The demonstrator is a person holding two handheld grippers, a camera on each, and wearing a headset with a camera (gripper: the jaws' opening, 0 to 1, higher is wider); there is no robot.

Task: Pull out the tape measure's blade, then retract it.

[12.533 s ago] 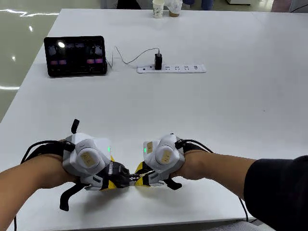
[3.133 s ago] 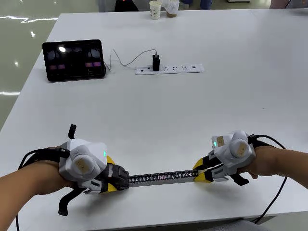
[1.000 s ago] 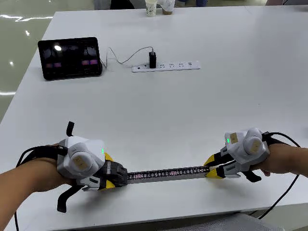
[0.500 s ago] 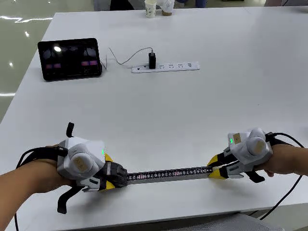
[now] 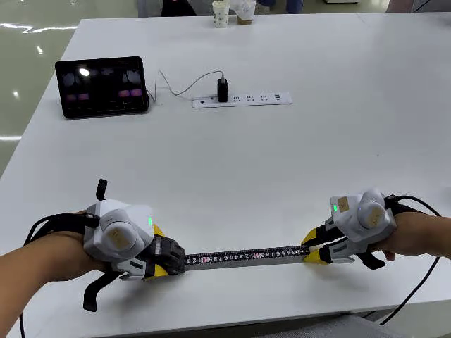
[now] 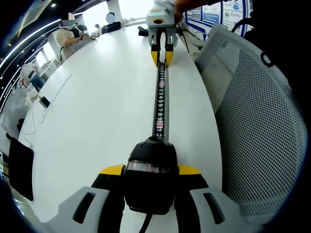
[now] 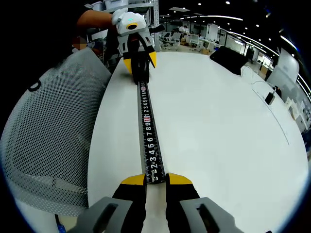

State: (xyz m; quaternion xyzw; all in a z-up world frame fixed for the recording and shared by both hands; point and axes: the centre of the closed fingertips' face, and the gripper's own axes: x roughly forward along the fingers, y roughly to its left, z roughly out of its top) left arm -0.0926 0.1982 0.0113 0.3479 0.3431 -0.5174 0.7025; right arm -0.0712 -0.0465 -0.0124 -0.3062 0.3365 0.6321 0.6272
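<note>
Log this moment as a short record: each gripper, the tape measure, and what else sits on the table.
left gripper: fingers shut on the tape measure case
right gripper: fingers shut on the tip of the blade
blade: drawn out, straight between the two grippers, along the near edge of the table, numbers up
task stage: pulled out, not yet retracted
far side of table: tablet, power strip with a charger plugged in, paper cup

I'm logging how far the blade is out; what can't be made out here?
Blade tip: right gripper view, hidden inside the right gripper.
Tape measure case sides: left gripper view, covered by the left gripper.
Tablet screen: head view, too small.
Blade figures: head view, too small.
</note>
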